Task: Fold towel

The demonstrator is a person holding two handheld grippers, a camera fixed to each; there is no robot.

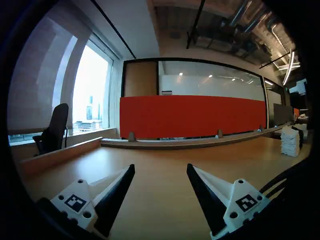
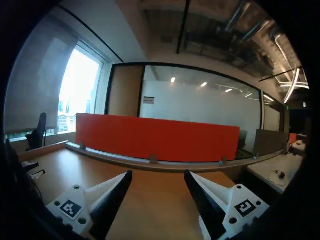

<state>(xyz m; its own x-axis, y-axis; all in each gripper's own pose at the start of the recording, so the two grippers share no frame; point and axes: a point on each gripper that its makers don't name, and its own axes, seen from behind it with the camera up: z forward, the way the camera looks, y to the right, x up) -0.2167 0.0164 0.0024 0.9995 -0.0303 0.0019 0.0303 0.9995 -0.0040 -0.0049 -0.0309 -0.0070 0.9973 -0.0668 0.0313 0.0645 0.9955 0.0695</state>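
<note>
Your left gripper [image 1: 160,165] hovers over a bare wooden tabletop [image 1: 224,156], its two fingers [image 1: 116,192] spread wide apart with nothing between them. Each finger carries a square black-and-white marker [image 1: 75,202], a code pattern rather than readable writing.

In the left gripper view, the stack of folded towels [image 1: 290,141] sits near the tabletop's right edge, well apart from the fingers. It is white, many layers high, and something darker just behind it is too dim to identify.

A red divider [image 1: 192,116] runs along the tabletop's far edge, with a glass wall behind it. A bright window [image 1: 90,96] stands to the left, and a black office chair [image 1: 54,130] sits below it beyond the tabletop's left edge.

Your right gripper [image 2: 158,172] is also over the wooden surface, its fingers likewise parted and holding nothing, and they carry the same kind of markers.

In the right gripper view, a small paper sign [image 2: 148,100] hangs on the wall above the divider; its text is too small to read. A white desk [image 2: 276,166] lies beyond the tabletop's right edge, with a small dark object [image 2: 281,174] on it that cannot be made out. Dark leads [image 2: 34,166] at the left edge are cut off and unclear.
</note>
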